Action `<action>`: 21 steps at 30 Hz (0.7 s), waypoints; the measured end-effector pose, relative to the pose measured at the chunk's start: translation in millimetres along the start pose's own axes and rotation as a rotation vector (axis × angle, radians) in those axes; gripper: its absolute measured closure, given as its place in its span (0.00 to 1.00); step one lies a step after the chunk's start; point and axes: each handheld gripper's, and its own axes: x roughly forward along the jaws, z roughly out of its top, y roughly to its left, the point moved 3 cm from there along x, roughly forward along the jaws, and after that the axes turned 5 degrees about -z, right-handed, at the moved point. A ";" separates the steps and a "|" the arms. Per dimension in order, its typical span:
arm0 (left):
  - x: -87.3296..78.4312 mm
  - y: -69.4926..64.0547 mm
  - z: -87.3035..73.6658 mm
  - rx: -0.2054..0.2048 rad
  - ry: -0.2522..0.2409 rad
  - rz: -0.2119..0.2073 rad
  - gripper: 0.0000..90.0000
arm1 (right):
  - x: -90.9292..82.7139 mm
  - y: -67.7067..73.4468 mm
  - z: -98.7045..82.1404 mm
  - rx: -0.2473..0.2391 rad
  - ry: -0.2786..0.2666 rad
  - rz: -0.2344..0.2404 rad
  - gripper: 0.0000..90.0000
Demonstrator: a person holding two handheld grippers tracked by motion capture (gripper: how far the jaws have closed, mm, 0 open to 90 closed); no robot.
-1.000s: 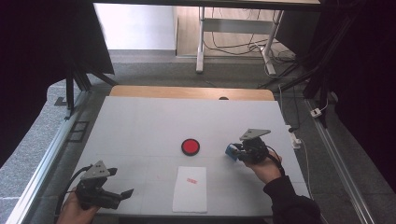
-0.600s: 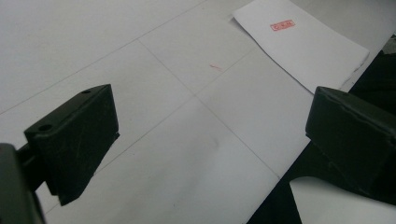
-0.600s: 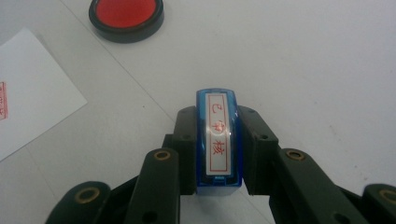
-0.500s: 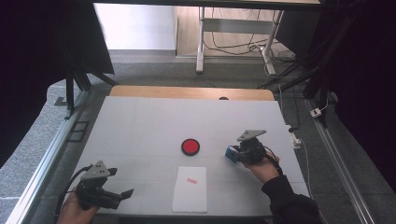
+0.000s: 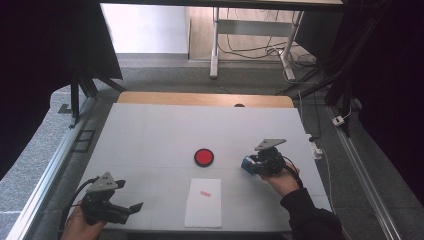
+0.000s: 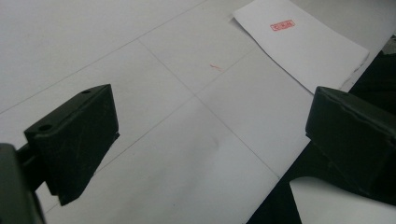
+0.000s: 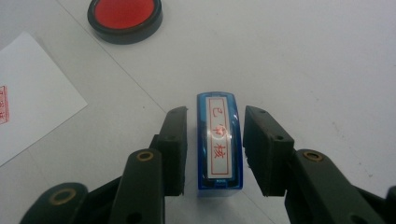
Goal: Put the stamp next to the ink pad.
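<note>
Blue stamp (image 5: 248,164) sits at my right gripper (image 5: 254,165) tip, right of the red pad (image 5: 203,157). My left gripper (image 6: 210,140) is spread wide, paper (image 6: 303,42) ahead. My right jaws have just been opening; the stamp (image 7: 219,140) stands between them, small gaps either side.

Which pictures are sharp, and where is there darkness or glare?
High view: dark at both sides, bright floor behind the white table. Right gripper view: sharp, with glare on the blue rectangular stamp. Left gripper view: soft focus on the white paper sheet.
</note>
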 end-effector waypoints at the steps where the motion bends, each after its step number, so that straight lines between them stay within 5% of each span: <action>1: 0.0 0.0 0.0 0.000 0.000 0.000 0.03 | -0.4 0.1 0.2 0.004 -0.003 0.000 0.67; 21: -0.5 0.0 -0.4 0.000 -0.002 -0.002 0.03 | -10.6 6.0 6.1 0.053 -0.028 0.023 0.33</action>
